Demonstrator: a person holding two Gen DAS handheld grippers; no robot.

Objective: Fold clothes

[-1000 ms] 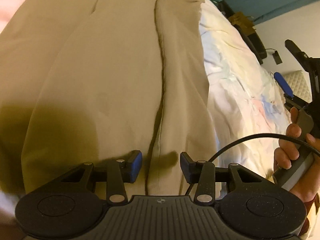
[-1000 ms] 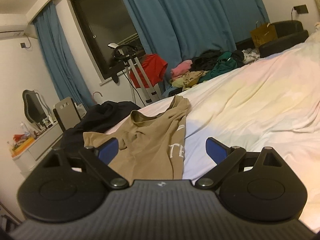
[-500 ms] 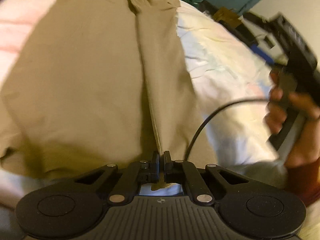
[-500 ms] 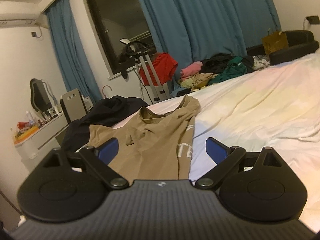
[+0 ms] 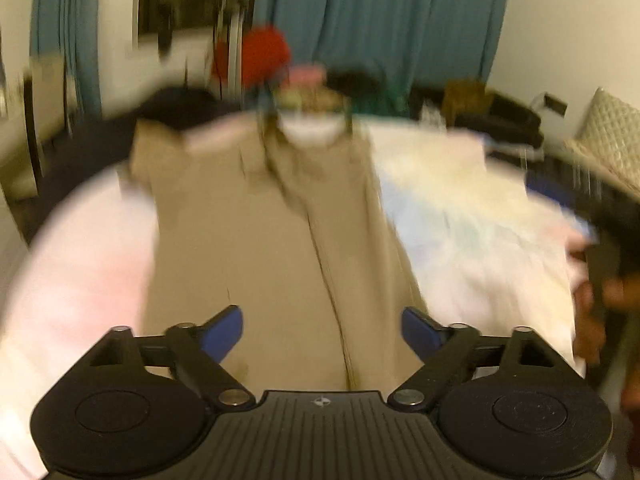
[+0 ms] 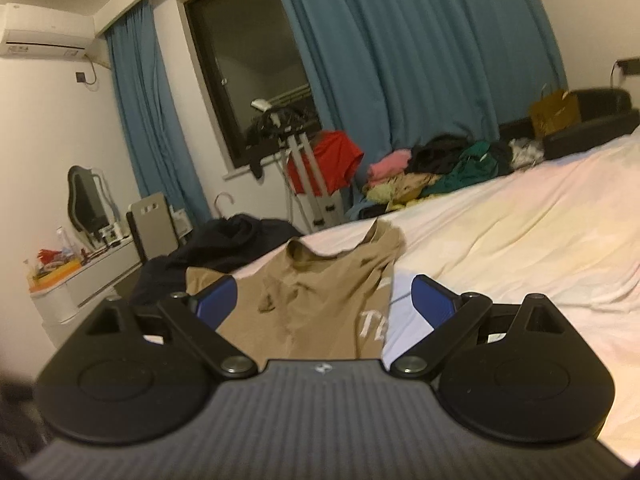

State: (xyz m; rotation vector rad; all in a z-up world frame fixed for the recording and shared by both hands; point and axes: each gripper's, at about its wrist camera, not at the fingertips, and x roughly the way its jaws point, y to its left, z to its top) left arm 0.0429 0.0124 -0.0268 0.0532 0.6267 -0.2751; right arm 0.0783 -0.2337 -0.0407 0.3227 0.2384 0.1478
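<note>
A tan T-shirt (image 5: 272, 240) lies spread on the pale bed sheet (image 5: 472, 216), with a fold line running down its middle. It also shows in the right wrist view (image 6: 320, 300), with white letters near its right edge. My left gripper (image 5: 322, 330) is open and empty, raised above the shirt's near hem; this view is motion-blurred. My right gripper (image 6: 324, 306) is open and empty, held above the bed near the shirt's hem. The right gripper and the hand holding it appear blurred at the right edge of the left wrist view (image 5: 604, 264).
A dark garment (image 6: 224, 240) lies at the bed's far left edge. A pile of clothes (image 6: 432, 172) sits beyond the bed under blue curtains (image 6: 400, 60). A stand with a red shirt (image 6: 328, 160), a chair (image 6: 152, 224) and a dresser (image 6: 76, 284) stand at left.
My left gripper was shut on the shirt's hem half a second ago; now it is open and has lifted back and tilted up. The right gripper has risen slightly and stays open.
</note>
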